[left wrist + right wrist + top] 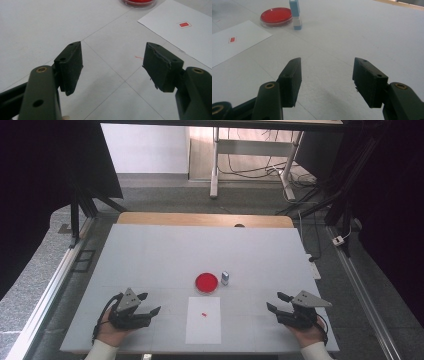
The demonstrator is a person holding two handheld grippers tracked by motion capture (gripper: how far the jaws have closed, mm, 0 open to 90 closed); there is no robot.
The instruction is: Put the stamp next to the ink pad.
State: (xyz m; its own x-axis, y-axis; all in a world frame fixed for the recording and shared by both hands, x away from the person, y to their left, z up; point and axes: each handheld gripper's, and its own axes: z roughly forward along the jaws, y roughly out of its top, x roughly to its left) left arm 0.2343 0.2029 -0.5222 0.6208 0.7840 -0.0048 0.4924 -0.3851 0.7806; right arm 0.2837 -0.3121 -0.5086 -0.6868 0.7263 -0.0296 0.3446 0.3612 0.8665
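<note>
1. Holding our left gripper (150, 305) and right gripper (276, 303) low, jaws apart and empty, we flank the work.
2. Ahead between them lies the white paper sheet (203, 320) with its small red stamp mark (204, 313).
3. Beyond it, the round red ink pad (206, 282) and small blue-white stamper (225, 278) stand together, reachable by either gripper.

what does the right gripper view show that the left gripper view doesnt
Right gripper view: a small blue and white stamp standing upright beside the red ink pad, and the whole round pad.

Left gripper view: a thin red mark on the table between its open tongs.

Both: the white paper with its small red rectangle, the pad at least in part, and open tongs with nothing between them.
</note>
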